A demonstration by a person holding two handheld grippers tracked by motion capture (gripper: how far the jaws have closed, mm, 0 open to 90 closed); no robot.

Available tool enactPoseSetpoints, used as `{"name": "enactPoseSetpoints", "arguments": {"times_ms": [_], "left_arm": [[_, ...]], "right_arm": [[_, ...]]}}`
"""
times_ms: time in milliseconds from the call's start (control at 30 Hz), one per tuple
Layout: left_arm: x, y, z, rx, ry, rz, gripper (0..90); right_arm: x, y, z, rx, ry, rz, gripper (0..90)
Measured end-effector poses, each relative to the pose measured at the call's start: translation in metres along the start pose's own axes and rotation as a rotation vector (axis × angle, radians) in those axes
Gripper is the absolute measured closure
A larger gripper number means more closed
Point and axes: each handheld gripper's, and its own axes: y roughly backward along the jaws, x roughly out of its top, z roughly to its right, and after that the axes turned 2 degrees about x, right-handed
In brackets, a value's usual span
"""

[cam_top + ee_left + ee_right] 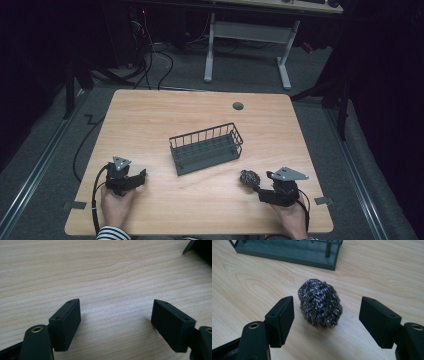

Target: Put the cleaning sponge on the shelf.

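Wooden table (165,115) lay bare under the left gripper (116,322), wide open and empty, while the right gripper (325,320), jaws wide, straddled a springy steel scourer (320,305) untouched, likely to squirm loose before reaching the wire basket (206,148).

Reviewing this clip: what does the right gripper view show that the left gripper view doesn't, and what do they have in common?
The right gripper view has a steel wool scourer lying on the table between the right tool's open jaws, untouched, with the base of the grey wire basket beyond it. The left gripper view has bare wood between the left tool's open jaws, plus a dark corner at top right that I cannot identify. Both share the light wooden table and a pair of black jaws spread wide.
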Motion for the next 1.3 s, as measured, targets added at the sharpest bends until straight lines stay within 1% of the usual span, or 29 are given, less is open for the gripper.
{"name": "enactPoseSetpoints", "arguments": {"times_ms": [100,167,267,300,433,567,600,667,733,833,967,1033,1200,1300], "left_arm": [[0.000,0.000,0.000,0.000,0.000,0.000,24.1],[0.000,0.000,0.000,-0.002,0.001,0.000,24.0],[0.000,0.000,0.000,-0.001,0.001,0.000,24.1],[0.000,0.000,0.000,-0.001,0.001,0.000,24.1],[0.000,0.000,0.000,-0.002,0.001,0.001,24.1],[0.000,0.000,0.000,-0.002,0.001,0.000,24.1],[0.000,0.000,0.000,-0.002,0.001,0.000,24.1],[0.000,0.000,-0.001,-0.006,0.004,0.002,23.9],[0.000,0.000,-0.001,-0.009,0.008,0.002,24.0],[0.000,0.000,-0.001,-0.008,0.007,0.002,24.1],[0.000,0.000,-0.001,-0.004,0.003,0.002,24.1],[0.000,0.000,-0.001,-0.003,0.003,0.001,24.1],[0.000,0.000,0.000,-0.001,0.000,0.000,24.0],[0.000,0.000,0.000,-0.001,0.000,0.000,24.0]], "right_arm": [[0.006,-0.010,-0.002,0.009,0.019,-0.013,27.9],[0.009,-0.016,-0.004,-0.002,0.032,-0.016,28.2],[0.012,-0.024,-0.006,0.002,0.039,-0.046,28.1],[0.013,-0.027,-0.007,-0.003,0.053,-0.057,28.1],[0.013,-0.037,-0.006,-0.007,0.062,-0.097,29.0],[0.010,-0.043,-0.005,-0.001,0.055,-0.113,31.3],[0.010,-0.044,-0.005,0.000,0.057,-0.119,32.5],[0.008,-0.046,-0.006,-0.007,0.076,-0.129,35.7],[0.006,-0.045,-0.005,0.001,0.072,-0.127,37.7],[0.006,-0.043,-0.005,-0.004,0.060,-0.122,39.4],[0.007,-0.041,-0.006,0.001,0.068,-0.110,40.1],[0.008,-0.038,-0.006,0.005,0.068,-0.100,40.1],[0.013,-0.031,-0.005,0.021,0.043,-0.066,40.1],[0.018,-0.027,-0.006,0.032,0.055,-0.055,40.1]]}}
